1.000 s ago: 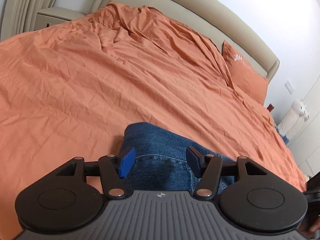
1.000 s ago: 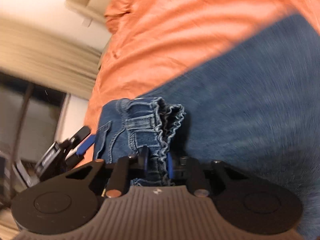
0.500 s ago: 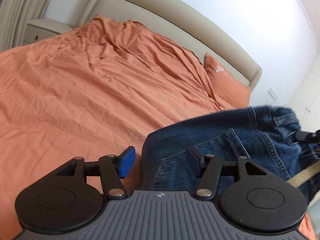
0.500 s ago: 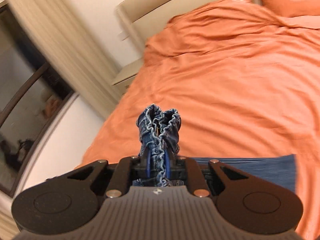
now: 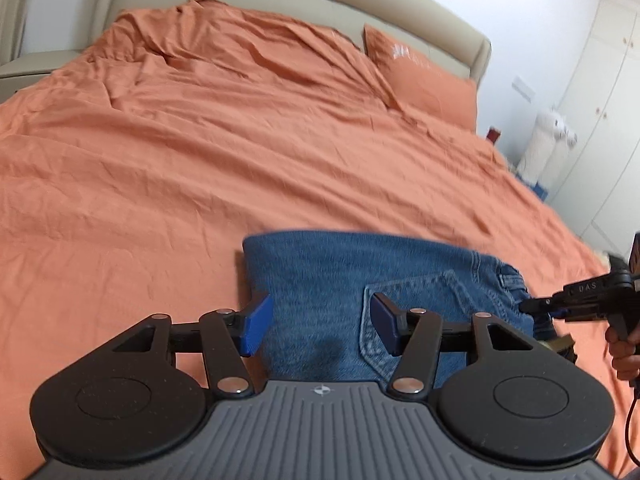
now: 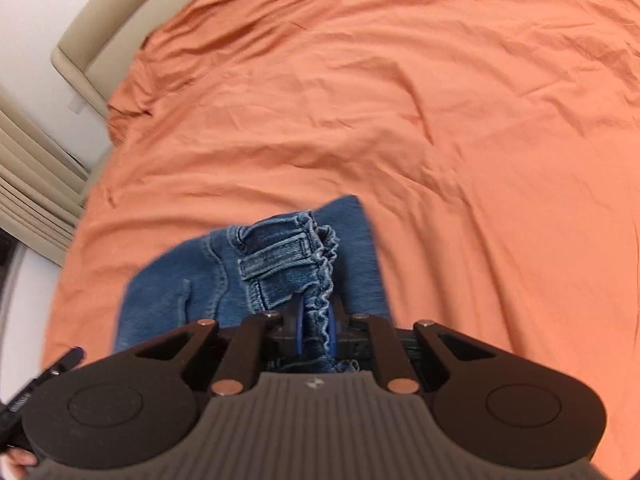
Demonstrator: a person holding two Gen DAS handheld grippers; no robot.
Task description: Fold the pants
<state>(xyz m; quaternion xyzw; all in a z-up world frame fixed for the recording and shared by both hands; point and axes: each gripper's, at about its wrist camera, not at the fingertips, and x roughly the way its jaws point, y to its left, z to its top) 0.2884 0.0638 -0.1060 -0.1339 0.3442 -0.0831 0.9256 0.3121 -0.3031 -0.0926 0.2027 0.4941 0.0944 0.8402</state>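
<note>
Two grippers, one pair of jeans point(image 5: 344, 280) on the orange bedspread point(image 5: 200, 152), near the bed's foot edge closest to you. Your left gripper point(image 5: 320, 328) hovers over the folded denim with its blue fingers point(image 5: 256, 330) spread wide and gripping nothing; it points up the bed toward the pillow point(image 5: 424, 80) and the beige headboard point(image 5: 280, 4), tilted down at the fabric, with the back pocket point(image 5: 404, 316) right under the right-hand finger. Your right gripper point(image 6: 314, 326) has its jaws pinched tight on the gathered waistband point(image 6: 320, 280), the ruffled elastic squeezed between the blue pads; it comes in low from the jeans' right end, held nearly level with the bedspread. From the left camera you can see that right gripper point(image 5: 536, 306) nosing into the waistband point(image 5: 512, 280) at the right edge of the jeans, your right hand point(image 5: 624, 348) wrapped on its handle. From the right camera, the belt loop point(image 6: 276, 260) sits just beyond the pinch, and the jeans' body spreads flat to the left. Both views are a little blurred.
</note>
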